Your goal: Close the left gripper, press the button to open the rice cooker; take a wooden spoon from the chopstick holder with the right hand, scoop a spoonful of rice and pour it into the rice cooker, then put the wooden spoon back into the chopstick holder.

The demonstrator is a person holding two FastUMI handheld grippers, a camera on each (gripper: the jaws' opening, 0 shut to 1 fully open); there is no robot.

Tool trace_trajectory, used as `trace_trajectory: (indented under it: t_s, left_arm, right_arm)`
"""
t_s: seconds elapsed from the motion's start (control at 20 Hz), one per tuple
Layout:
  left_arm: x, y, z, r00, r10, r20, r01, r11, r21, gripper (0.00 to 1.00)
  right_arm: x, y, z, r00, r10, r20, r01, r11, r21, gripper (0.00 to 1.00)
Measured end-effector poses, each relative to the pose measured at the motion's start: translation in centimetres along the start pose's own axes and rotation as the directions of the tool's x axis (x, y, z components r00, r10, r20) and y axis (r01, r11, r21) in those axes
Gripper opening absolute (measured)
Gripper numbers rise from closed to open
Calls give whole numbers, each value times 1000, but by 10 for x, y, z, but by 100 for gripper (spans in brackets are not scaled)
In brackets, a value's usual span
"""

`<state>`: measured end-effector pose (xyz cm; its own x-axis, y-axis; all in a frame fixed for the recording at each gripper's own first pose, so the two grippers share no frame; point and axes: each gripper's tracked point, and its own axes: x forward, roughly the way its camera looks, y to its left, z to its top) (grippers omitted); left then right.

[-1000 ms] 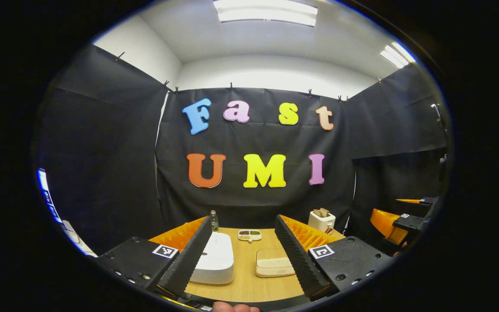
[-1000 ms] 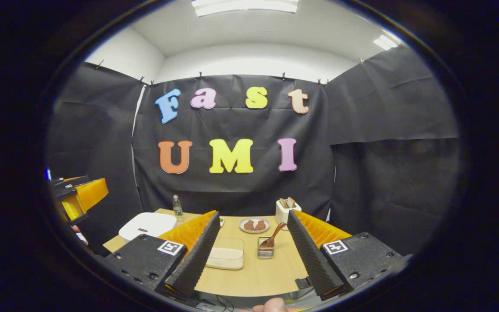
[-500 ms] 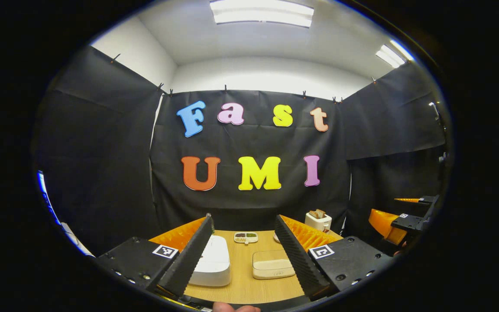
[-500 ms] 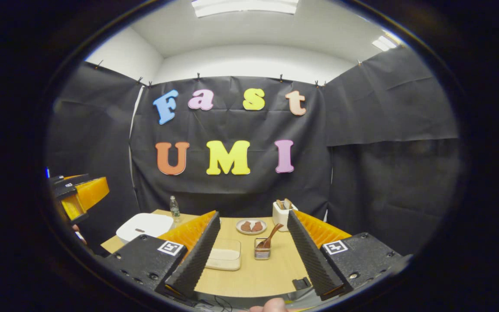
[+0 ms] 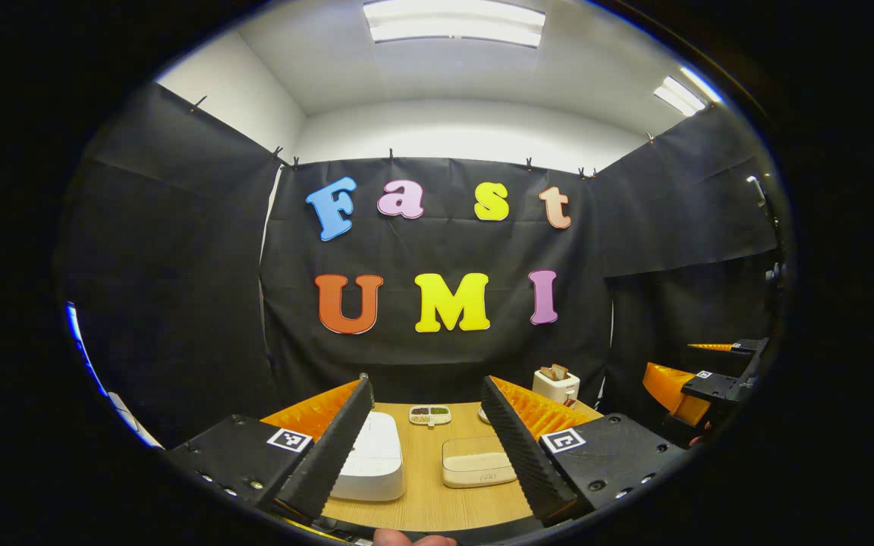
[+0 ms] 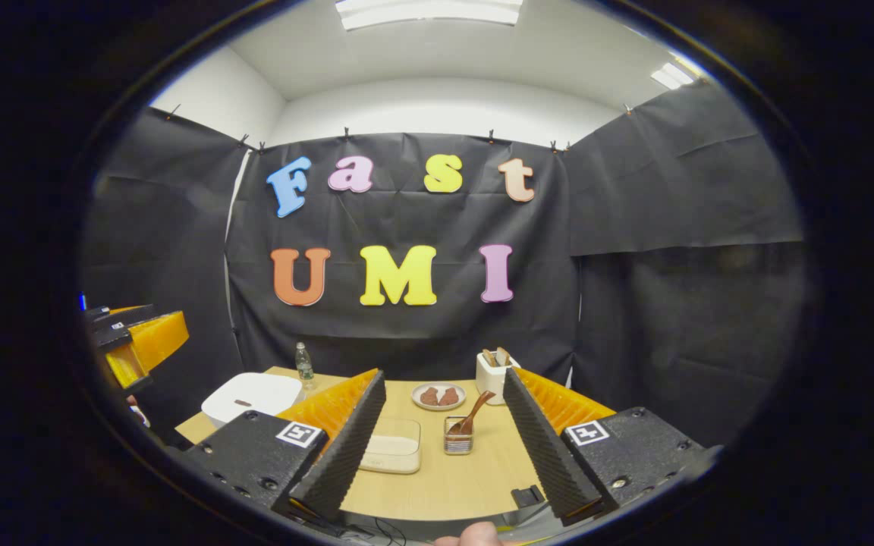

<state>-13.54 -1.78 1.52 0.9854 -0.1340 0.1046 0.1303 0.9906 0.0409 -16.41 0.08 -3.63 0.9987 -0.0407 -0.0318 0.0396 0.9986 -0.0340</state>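
Both my grippers, left point(image 5: 425, 447) and right point(image 6: 441, 440), hung with jaws spread wide, holding nothing. Nearest on the wooden table point(image 6: 467, 485): a clear lidded box of rice point(image 6: 394, 453), and just beside it the chopstick holder point(image 6: 456, 444) with the wooden spoon point(image 6: 471, 417) leaning out. Left stood the white rice cooker point(image 5: 372, 461), lid down. Farther back: a plate point(image 6: 441, 396) with two brown pieces, a toaster point(image 6: 494, 373) with bread, a bottle point(image 6: 302, 365). Black cloth walled the booth

left gripper view: off the table's point(image 5: 425, 500) near edge, facing the back wall | right gripper view: same, farther right | shared: rice cooker point(image 5: 372, 455), rice box point(image 6: 395, 453)
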Motion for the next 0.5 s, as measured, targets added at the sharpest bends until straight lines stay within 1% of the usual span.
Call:
trace_trajectory:
  t_s: [0.35, 0.4, 0.45, 0.5]
  left_arm:
    - [5, -8, -3, 1000, -11, -13, 11, 1000, -1, 94]
    - [5, -8, -5, 1000, -14, -17, 14, 1000, -3, 94]
    - [5, -7, -5, 1000, -12, -19, 12, 1000, -5, 94]
    - [6, -7, -5, 1000, -10, -18, 10, 1000, -7, 94]
  right_arm:
    - [2, 8, 1, 1000, 24, 7, -24, 1000, -6, 100]
    - [2, 9, 1, 1000, 28, 7, -28, 1000, -7, 96]
    - [2, 10, 1, 1000, 30, 6, -30, 1000, -8, 100]
    - [2, 10, 0, 999, 31, 7, -31, 999, -7, 100]
